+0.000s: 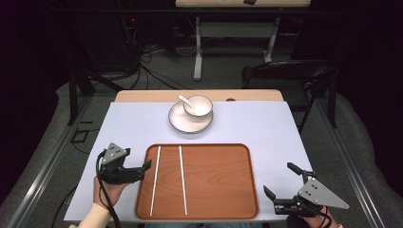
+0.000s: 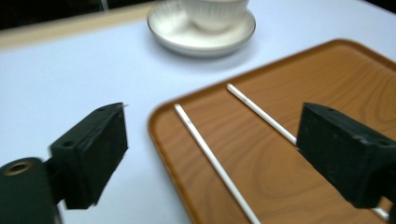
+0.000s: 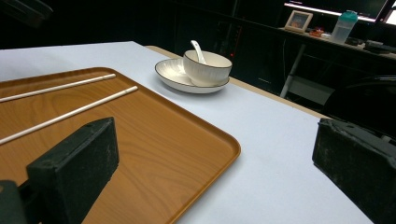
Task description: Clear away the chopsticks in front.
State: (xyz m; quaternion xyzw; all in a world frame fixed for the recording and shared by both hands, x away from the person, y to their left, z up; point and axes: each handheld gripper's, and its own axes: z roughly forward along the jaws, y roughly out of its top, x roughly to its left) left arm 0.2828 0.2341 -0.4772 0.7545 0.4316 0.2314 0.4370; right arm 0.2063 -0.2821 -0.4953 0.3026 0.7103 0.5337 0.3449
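High view: brown tray (image 1: 209,190) on pale table cover (image 1: 256,123), 2 white chopsticks (image 1: 155,180) lying on its left half, bowl (image 1: 198,107) with spoon (image 1: 184,100) on plate (image 1: 180,122) beyond the tray. Right gripper view adds photo frame (image 3: 300,19) and bottle (image 3: 343,26) on a far desk. Left gripper (image 1: 142,168) spread wide at the tray's left edge, chopsticks between its jaws in its own view, untouched; right gripper (image 1: 283,180) wide, empty, off the tray's right corner.

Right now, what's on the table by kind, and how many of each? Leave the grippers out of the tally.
Tray: 1
Chopsticks, white, lying on the tray: 2 (left one, right one)
Plate: 1
Bowl, standing on the plate: 1
Spoon, resting in the bowl: 1
Total: 6
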